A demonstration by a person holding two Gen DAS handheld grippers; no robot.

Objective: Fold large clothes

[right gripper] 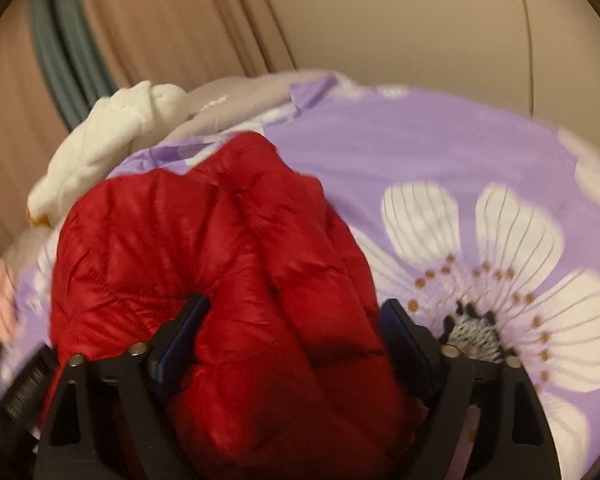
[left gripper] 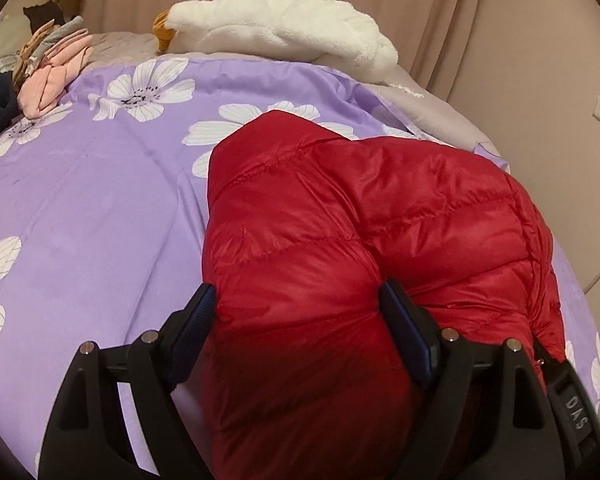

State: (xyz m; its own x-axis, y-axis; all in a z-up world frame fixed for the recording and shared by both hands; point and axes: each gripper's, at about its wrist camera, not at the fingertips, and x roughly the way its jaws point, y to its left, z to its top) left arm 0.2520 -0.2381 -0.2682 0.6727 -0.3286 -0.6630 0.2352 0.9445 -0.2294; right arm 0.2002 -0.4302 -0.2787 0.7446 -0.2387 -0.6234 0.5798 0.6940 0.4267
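The puffy red quilted jacket [left gripper: 340, 216] looks bunched at the bed's right edge, maybe half folded. Left gripper [left gripper: 296, 312] & right gripper [right gripper: 294, 320] are both wide, jacket between the jaws; whether they grip it, can't tell. Flattening is left.

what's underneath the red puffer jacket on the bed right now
The red puffer jacket lies on a purple bedspread with white flowers, which shows around it. Whatever sits directly beneath the jacket is covered by its bulk and cannot be seen.

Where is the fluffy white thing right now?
In the left wrist view the fluffy white garment lies at the far edge of the bed, in front of the curtain, beyond the red puffer jacket on the purple flowered cover.
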